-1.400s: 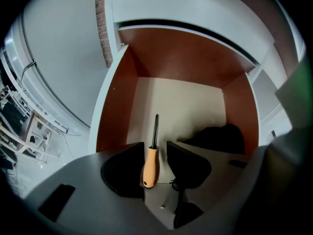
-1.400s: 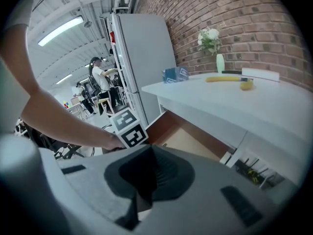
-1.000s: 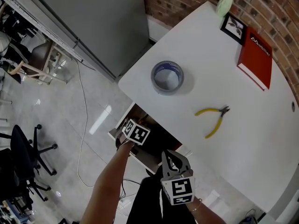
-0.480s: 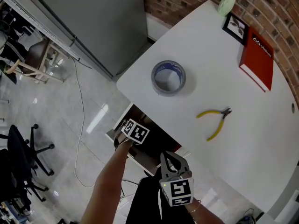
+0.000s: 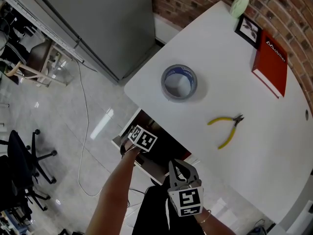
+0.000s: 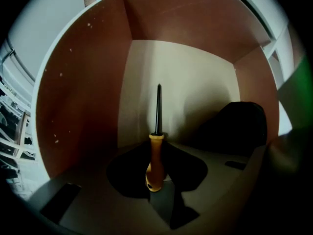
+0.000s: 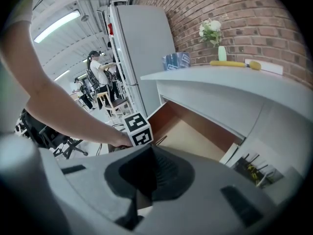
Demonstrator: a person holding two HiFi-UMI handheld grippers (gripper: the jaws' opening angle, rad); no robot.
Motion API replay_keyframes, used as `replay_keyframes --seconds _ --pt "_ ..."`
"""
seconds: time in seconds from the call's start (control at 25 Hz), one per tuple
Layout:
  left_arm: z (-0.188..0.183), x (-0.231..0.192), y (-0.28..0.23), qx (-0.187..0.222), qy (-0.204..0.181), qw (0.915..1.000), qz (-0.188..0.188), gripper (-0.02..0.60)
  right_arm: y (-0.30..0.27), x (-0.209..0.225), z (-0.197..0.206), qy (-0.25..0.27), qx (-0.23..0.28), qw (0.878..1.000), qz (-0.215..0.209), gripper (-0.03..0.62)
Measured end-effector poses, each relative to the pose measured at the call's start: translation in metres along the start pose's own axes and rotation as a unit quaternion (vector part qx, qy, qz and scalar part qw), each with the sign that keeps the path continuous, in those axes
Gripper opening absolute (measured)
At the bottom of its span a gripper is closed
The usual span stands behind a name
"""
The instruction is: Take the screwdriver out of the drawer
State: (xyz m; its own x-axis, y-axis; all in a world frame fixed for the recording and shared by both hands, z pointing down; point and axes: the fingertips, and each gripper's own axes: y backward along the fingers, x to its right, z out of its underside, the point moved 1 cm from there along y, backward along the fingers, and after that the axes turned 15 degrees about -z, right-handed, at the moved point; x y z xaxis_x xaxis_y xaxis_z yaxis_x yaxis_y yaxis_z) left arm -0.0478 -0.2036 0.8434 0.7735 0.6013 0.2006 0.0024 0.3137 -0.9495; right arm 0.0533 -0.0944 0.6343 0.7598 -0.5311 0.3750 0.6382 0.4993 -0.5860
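Step in hand: the grab is made and the lift-out hasn't begun. The left gripper point(image 6: 156, 176) is inside the drawer point(image 6: 88, 106), w/ its jaws clenched on the orange handle of the screwdriver point(image 6: 155, 153). The dark shaft points straight ahead toward the drawer's pale back wall. The brown side walls close in on both sides, so the tool is well inside the drawer, not yet clear of it. From this angle I can't tell whether it's lifted off the drawer floor or resting on it.

From the head view, the drawer is pulled open under the near edge of the white worktop point(image 5: 254, 146). The person's left arm reaches down to the drawer's front.

The right gripper point(image 7: 145, 181) hangs just outside the drawer, toward the person, clenched w/ nothing btwn its jaws (it looks idle for now).

Above the drawer on the worktop sit a tape roll point(image 5: 179, 82) and yellow pliers point(image 5: 226, 127). Both are well apart from the drawer opening and prob. not part of this job.

Next move, as I judge it:
- Draw the left gripper back and up out of the drawer, along the line of the shaft.
- Keep the tip off the side walls and clear of the worktop's underside above the drawer.
- Keep the grip firm, since it sits near the butt end of the handle and the long shaft could swing.
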Motion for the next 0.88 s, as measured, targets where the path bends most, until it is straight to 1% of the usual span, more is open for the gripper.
replay_keyframes --seconds 0.16,0.32,0.52,0.72,0.88 --pt "-0.008 -0.004 0.016 0.022 0.018 0.9996 0.002 0.072 0.001 -0.003 -0.006 0.005 0.001 1.000 -0.003 0.002" --pt "-0.016 -0.008 0.044 0.048 0.045 0.9978 0.006 0.072 0.003 -0.008 -0.014 0.011 0.003 1.000 -0.008 0.002" --pt "-0.015 -0.018 0.083 0.068 0.080 0.9945 0.005 0.072 0.004 -0.017 -0.026 0.019 0.009 1.000 -0.015 0.002" --pt "-0.008 -0.028 0.125 0.088 0.114 0.9896 -0.003 0.072 0.010 -0.027 -0.042 0.029 0.014 0.999 -0.023 0.002" --pt "-0.005 -0.039 0.162 0.117 0.147 0.9821 -0.009 0.072 0.015 -0.036 -0.055 0.038 0.019 0.999 -0.026 0.002"
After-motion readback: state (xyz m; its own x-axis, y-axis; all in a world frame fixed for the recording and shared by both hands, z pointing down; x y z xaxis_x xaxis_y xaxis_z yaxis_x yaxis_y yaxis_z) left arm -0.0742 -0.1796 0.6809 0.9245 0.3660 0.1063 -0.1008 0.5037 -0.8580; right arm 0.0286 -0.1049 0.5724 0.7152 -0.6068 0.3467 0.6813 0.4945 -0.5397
